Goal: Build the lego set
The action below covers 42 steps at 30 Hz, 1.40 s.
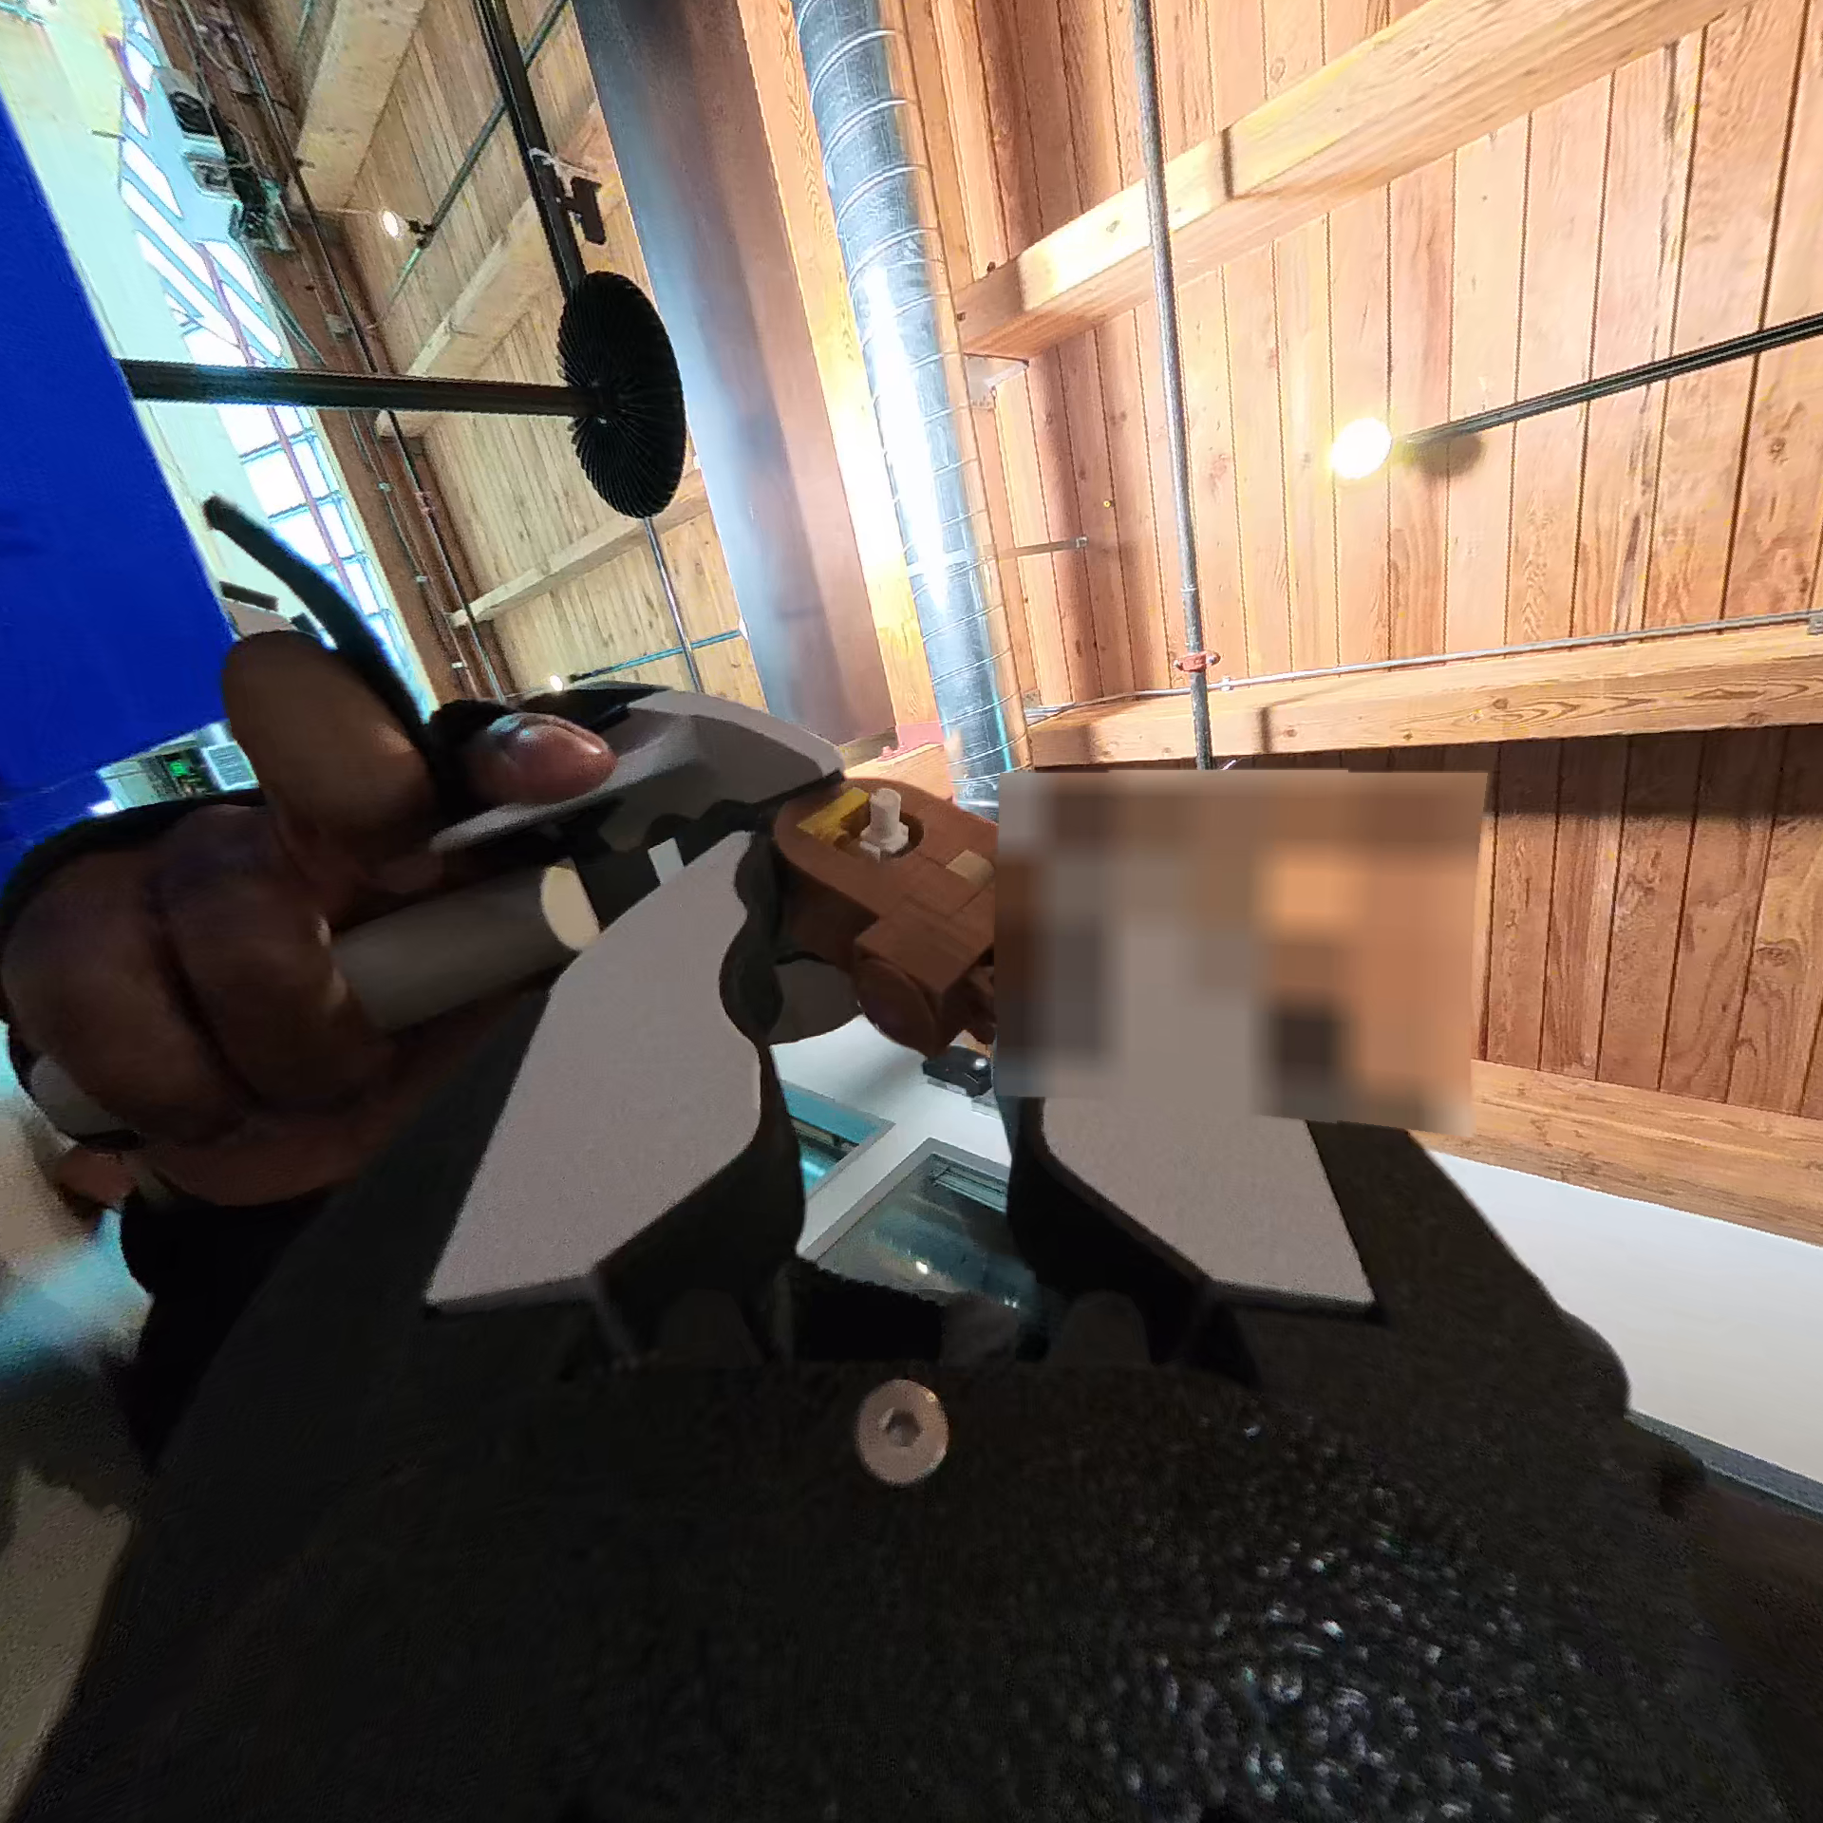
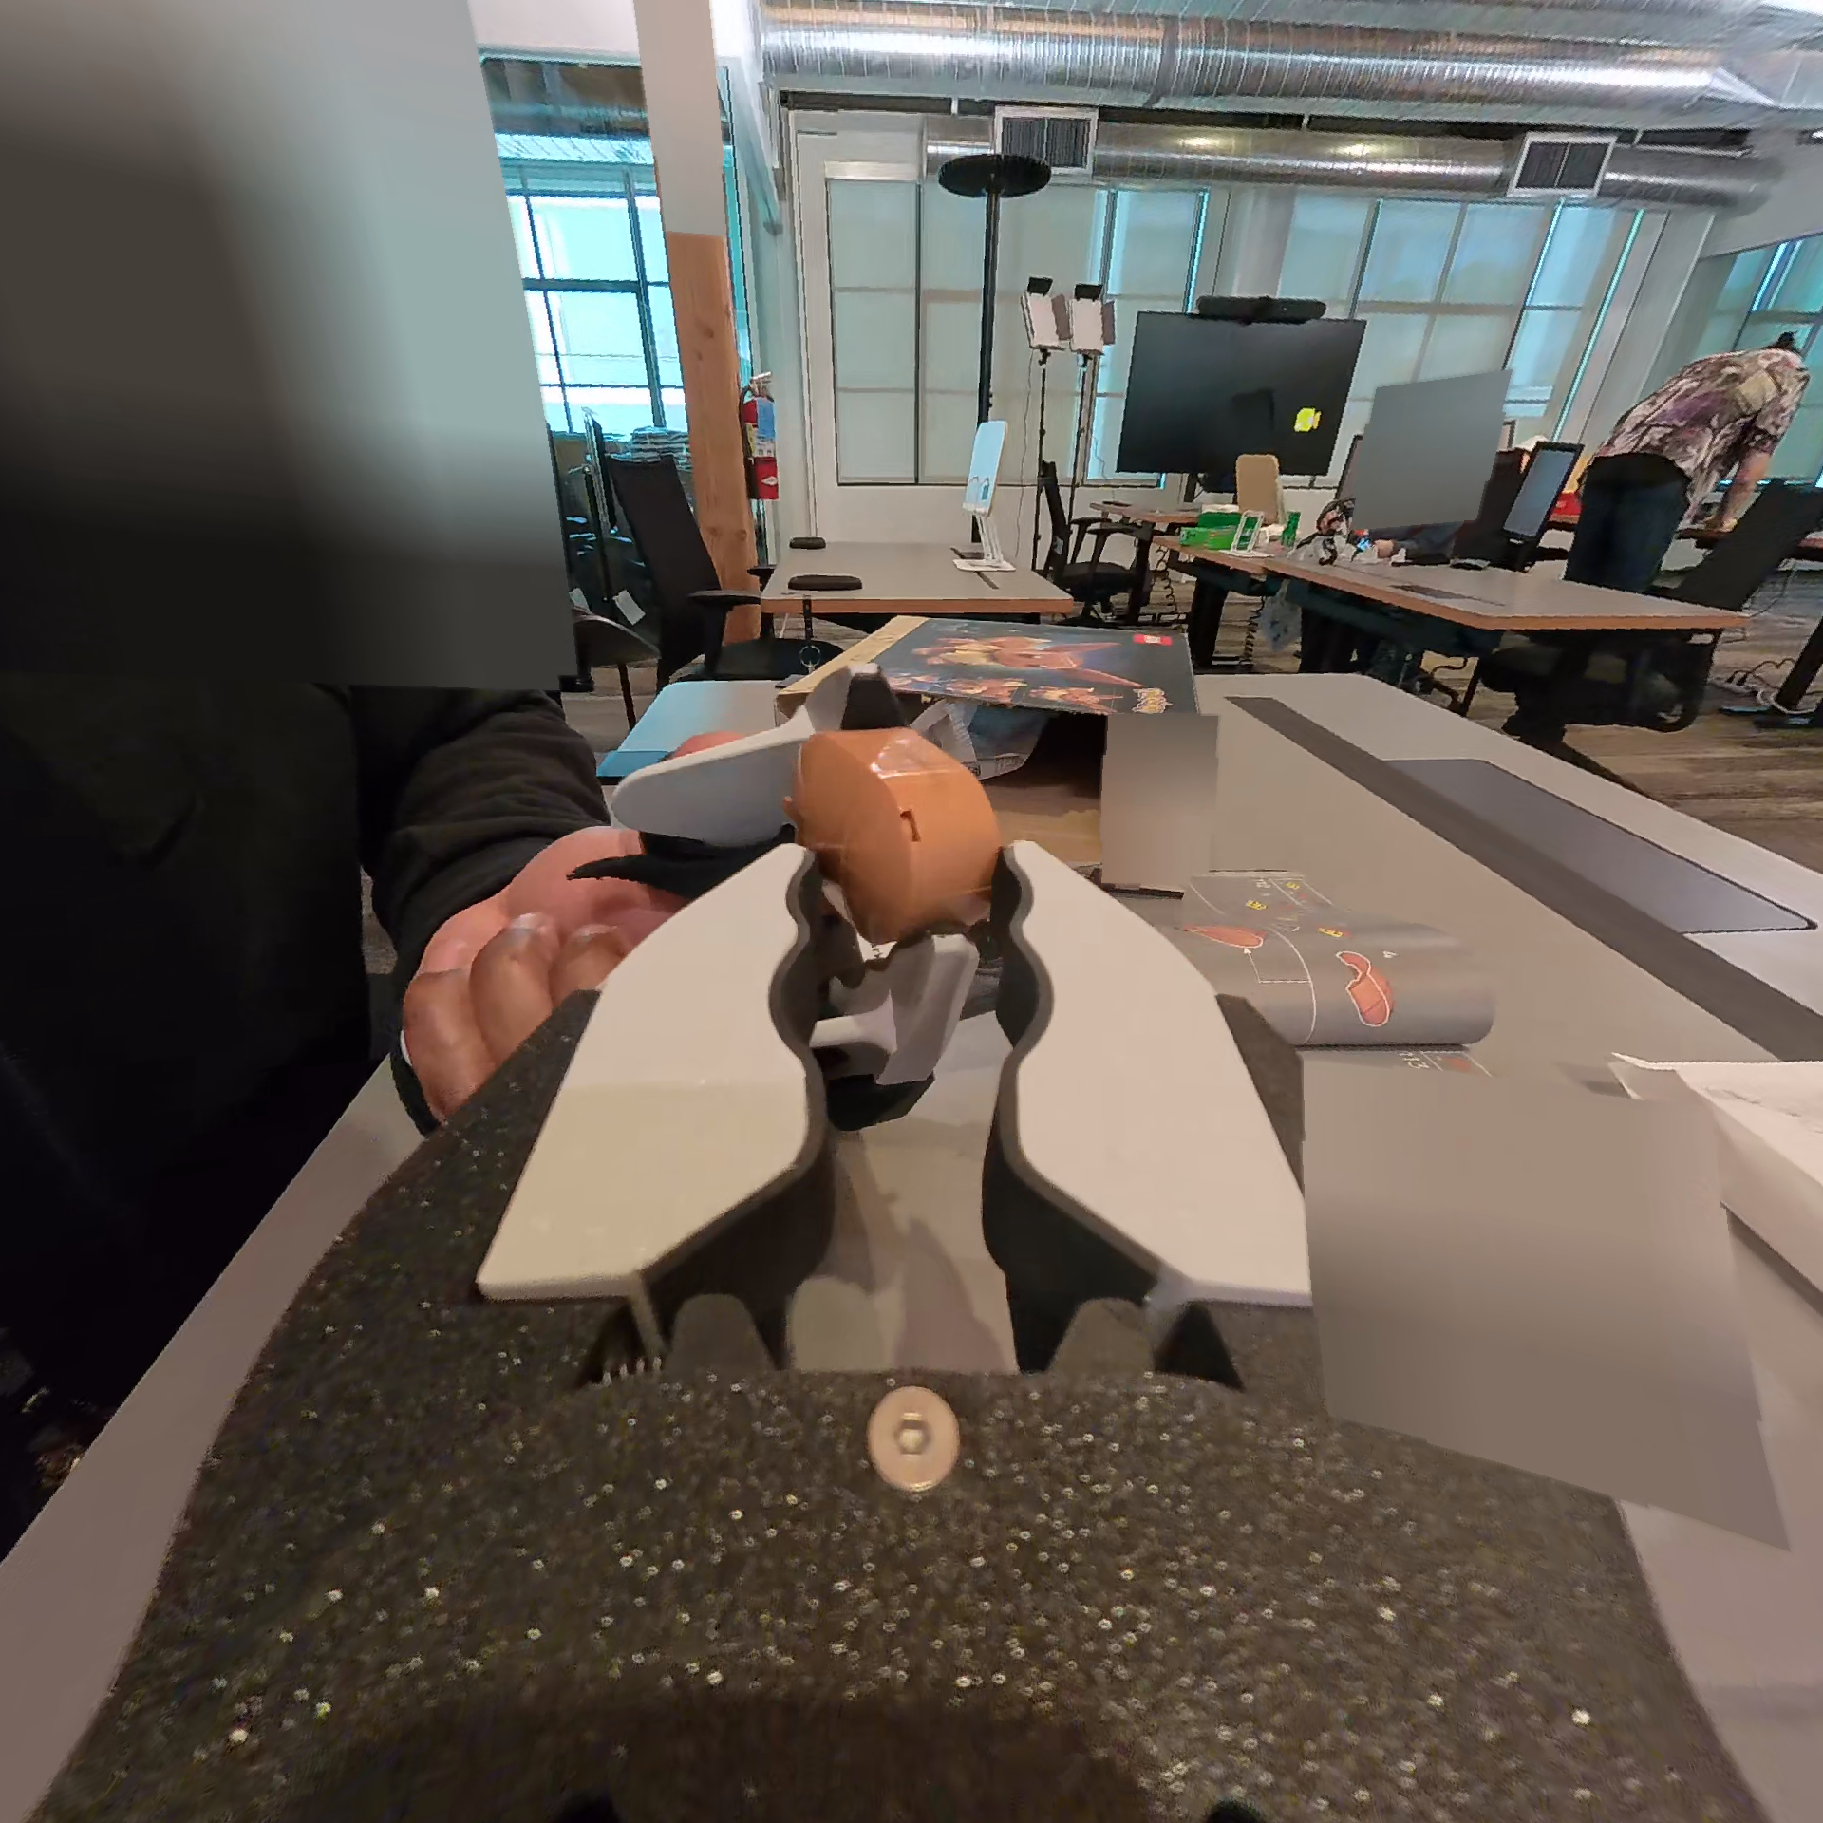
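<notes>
1. The right gripper (image 2: 903, 878) is clamped on the brown lego model (image 2: 888, 829). Its two grey fingers press the model's rounded sides, one on each side.
2. The model is held up in the air above the left part of the grey table (image 2: 1480, 819), not resting on it.
3. The left gripper (image 1: 878, 947) meets the model from the opposite side. In its own view the model (image 1: 917, 888) sits between its fingers, but a blurred patch covers one fingertip, so I cannot tell whether it is gripping.
4. That view looks up toward a wooden ceiling. It shows a white peg (image 1: 881, 824) standing in a round recess on the model, with a small yellow piece (image 1: 827, 817) just beside it.
5. The person's right hand (image 1: 197, 937) wraps the right gripper's handle. The left hand (image 2: 513, 967) shows beyond the table's left edge.
6. An opened cardboard box (image 2: 1036, 671) with a printed lid sits at the table's far edge, behind the model.
7. An open instruction booklet (image 2: 1361, 977) lies flat to the right of the grippers, with its pages curling.
</notes>
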Available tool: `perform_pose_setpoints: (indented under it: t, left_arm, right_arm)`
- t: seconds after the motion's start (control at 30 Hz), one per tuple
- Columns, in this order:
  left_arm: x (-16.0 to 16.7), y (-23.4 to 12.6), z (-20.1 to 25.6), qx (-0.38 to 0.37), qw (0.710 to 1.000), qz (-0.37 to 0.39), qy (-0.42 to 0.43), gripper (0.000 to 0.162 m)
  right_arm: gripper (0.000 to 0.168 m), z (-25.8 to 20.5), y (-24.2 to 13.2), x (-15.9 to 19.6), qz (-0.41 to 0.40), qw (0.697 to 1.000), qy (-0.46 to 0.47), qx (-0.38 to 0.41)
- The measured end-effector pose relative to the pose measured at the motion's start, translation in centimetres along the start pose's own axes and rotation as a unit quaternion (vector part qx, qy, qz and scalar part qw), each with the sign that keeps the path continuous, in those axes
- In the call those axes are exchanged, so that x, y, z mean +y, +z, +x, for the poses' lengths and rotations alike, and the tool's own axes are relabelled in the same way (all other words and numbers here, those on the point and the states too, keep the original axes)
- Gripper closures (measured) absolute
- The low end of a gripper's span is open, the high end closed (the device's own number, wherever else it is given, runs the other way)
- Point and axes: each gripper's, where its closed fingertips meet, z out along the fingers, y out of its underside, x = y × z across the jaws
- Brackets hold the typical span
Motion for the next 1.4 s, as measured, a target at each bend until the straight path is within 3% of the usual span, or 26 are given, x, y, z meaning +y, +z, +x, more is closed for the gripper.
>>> perform_pose_setpoints:
  t: [0.13,0.23,0.47,0.57,0.9,1.07,1.2,1.4]
  left_arm:
    - [-0.4,-0.4,-1.5,-0.07,0.997,-0.03,0.027,0.113]
    - [-0.6,-1.3,-2.8,-0.148,0.985,-0.067,0.057,0.112]
    - [1.0,-2.0,-4.5,-0.223,0.962,-0.142,0.066,0.112]
    - [1.1,-2.4,-4.7,-0.238,0.957,-0.153,0.072,0.112]
    - [1.5,-3.2,-5.6,-0.274,0.939,-0.184,0.096,0.112]
    - [1.1,-3.3,-5.7,-0.273,0.94,-0.177,0.1,0.112]
    - [1.2,-3.1,-5.1,-0.252,0.943,-0.189,0.109,0.112]
    - [1.3,-3.0,-4.6,-0.247,0.93,-0.226,0.152,0.112]
  right_arm:
    - [0.132,0.6,-0.4,1.3,-0.049,0.998,-0.025,0.025]
    - [0.114,1.0,-1.3,2.1,-0.109,0.989,-0.09,0.05]
    - [0.121,0.1,-0.8,2.8,-0.138,0.981,-0.127,0.036]
    - [0.136,-0.7,-0.5,3.4,-0.145,0.982,-0.12,0.007]
    - [0.142,-1.4,-0.5,4.6,-0.172,0.977,-0.124,-0.028]
    - [0.142,-1.0,-0.3,4.7,-0.176,0.973,-0.147,-0.003]
    - [0.13,-0.8,-1.2,4.5,-0.189,0.958,-0.212,0.023]
    - [0.137,-0.9,-2.7,3.4,-0.179,0.935,-0.302,0.043]
